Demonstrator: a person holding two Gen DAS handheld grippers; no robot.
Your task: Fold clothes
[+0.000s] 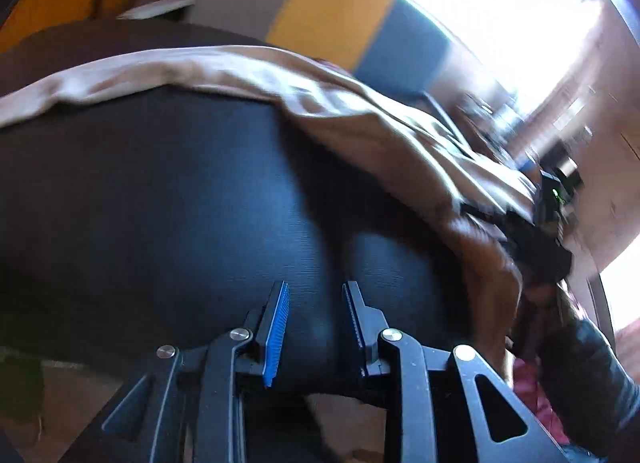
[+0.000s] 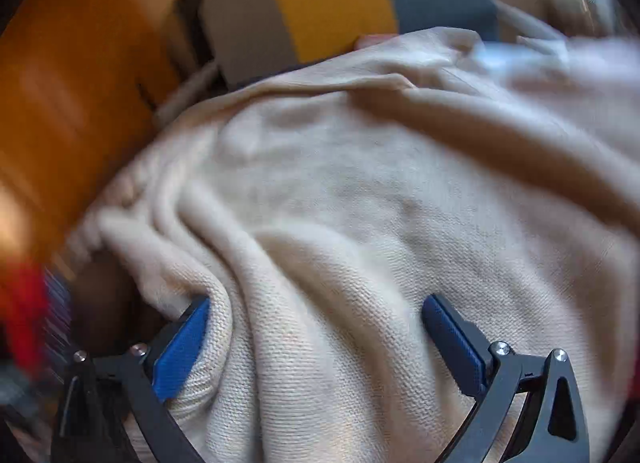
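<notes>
Left gripper (image 1: 316,327): jaws parted, empty over bare tabletop (image 1: 160,191). Right gripper (image 2: 316,343): jaws spread wide, beige knit sweater (image 2: 360,203) bunched between them, apparently ungripped, probably for regrasping.

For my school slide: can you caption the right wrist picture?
Right gripper, jaws wide open, noses into a rumpled cream knit sweater.

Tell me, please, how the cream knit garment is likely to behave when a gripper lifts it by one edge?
The cream knit garment already lies in soft folds, so it will probably droop and trail. Its coarse weave should grip ribbed pads rather than slip. It looks thick, so perhaps fairly weighty.
</notes>
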